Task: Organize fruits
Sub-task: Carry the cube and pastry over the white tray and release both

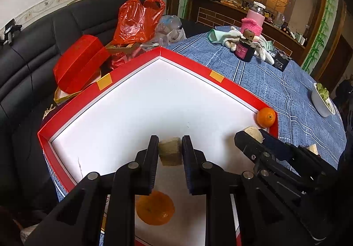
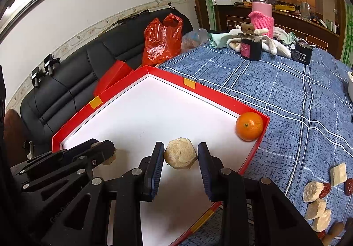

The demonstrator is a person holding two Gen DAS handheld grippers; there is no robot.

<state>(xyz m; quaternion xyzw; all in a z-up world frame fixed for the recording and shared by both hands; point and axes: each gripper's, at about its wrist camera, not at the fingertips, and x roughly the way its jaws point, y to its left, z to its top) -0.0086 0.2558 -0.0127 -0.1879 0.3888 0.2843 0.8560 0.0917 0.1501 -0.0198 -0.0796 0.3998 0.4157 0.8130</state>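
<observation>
A red tray with a white floor (image 1: 141, 113) (image 2: 154, 113) lies on the blue table. My left gripper (image 1: 170, 146) is shut on a tan fruit chunk (image 1: 170, 154) and holds it over the tray. My right gripper (image 2: 181, 153) stands around a pale round chunk (image 2: 180, 156); its left finger touches it, a small gap shows on the right. An orange (image 1: 266, 117) (image 2: 249, 126) sits in the tray's right corner. A second orange (image 1: 154, 209) lies in the tray under my left gripper. The right gripper (image 1: 253, 138) also shows in the left wrist view.
Several pale chunks (image 2: 313, 191) and red dates (image 2: 348, 186) lie on the cloth at the right. A dark jar (image 2: 250, 47), pink bottle (image 2: 262, 14), gloves (image 2: 278, 43) and black box (image 2: 302, 54) stand at the back. A white bowl (image 1: 321, 100) sits right. Red bags (image 1: 136, 21) lie on the sofa.
</observation>
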